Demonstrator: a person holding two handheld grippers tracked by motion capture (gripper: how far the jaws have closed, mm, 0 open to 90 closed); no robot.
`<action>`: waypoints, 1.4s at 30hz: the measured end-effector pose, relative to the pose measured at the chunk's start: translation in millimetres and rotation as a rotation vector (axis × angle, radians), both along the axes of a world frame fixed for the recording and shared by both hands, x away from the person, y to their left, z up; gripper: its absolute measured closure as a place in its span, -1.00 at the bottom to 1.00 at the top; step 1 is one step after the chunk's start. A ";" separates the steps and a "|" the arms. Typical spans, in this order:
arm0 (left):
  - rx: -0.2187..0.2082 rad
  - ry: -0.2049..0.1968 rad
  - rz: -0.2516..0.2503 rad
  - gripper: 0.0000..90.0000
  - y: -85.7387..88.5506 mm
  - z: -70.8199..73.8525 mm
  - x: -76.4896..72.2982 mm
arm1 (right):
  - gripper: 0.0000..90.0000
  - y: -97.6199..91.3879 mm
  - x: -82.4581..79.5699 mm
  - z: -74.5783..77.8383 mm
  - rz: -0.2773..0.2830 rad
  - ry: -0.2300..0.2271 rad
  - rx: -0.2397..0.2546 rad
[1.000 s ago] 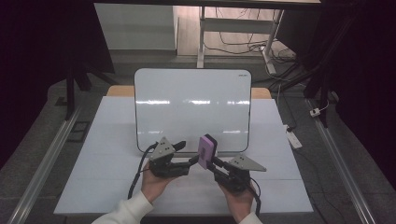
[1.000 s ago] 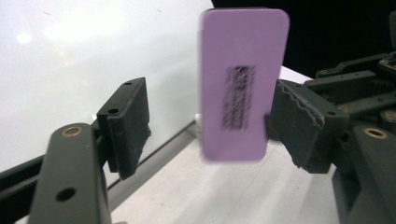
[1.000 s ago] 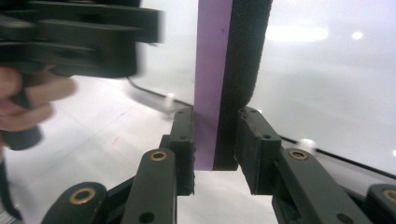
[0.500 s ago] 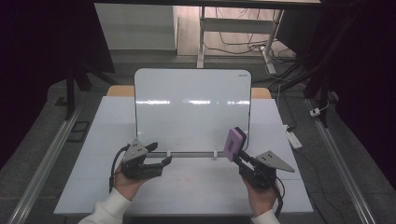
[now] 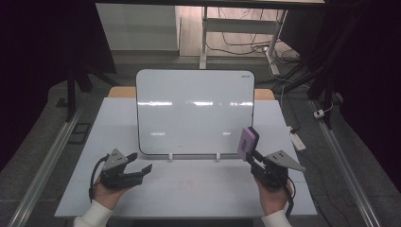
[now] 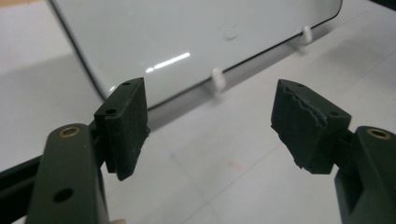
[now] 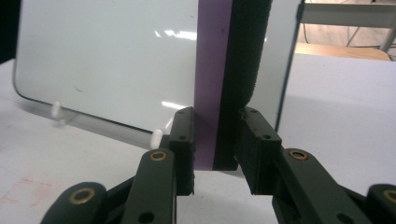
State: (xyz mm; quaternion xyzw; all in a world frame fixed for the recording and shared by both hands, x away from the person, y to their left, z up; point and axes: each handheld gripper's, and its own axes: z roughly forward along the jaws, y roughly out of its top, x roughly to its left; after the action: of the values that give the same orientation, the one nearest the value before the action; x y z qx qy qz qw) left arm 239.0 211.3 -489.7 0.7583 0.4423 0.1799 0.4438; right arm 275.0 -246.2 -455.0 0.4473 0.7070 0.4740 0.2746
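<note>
You will find no text you can read here; the whiteboard (image 5: 195, 111) carries a small dark mark at its top right corner, likely a brand, but it is too small to make out; faint red scribbles on the bench (image 5: 187, 183) near its front edge form no legible letters or numbers.

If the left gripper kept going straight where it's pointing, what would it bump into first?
Probably the whiteboard. The open left gripper points over bare table toward the board's lower edge, near a white peg. Depth is hard to judge, so it might scrape the table first.
</note>
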 end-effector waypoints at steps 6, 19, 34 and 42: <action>0.017 0.024 0.015 -0.35 12.5 -6.8 -3.9 | 0.50 -0.3 7.7 -1.8 -0.032 0.030 -0.034; 0.027 0.045 0.034 -0.36 24.9 -12.4 -8.5 | 0.50 19.4 30.5 -10.7 -0.087 0.116 -0.116; 0.026 0.046 0.043 -0.36 28.5 -13.0 -9.2 | 0.45 33.6 43.2 -9.4 -0.125 0.081 -0.115; 0.024 0.043 0.040 -0.36 28.3 -12.7 -9.3 | 0.28 36.1 46.9 -14.9 -0.110 0.074 -0.102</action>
State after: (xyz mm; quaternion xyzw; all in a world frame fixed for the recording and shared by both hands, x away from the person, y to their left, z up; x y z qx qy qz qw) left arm 229.7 239.6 -502.4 0.7585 0.4645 0.1776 0.4212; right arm 321.9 -210.1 -469.9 0.4881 0.7144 0.4045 0.2961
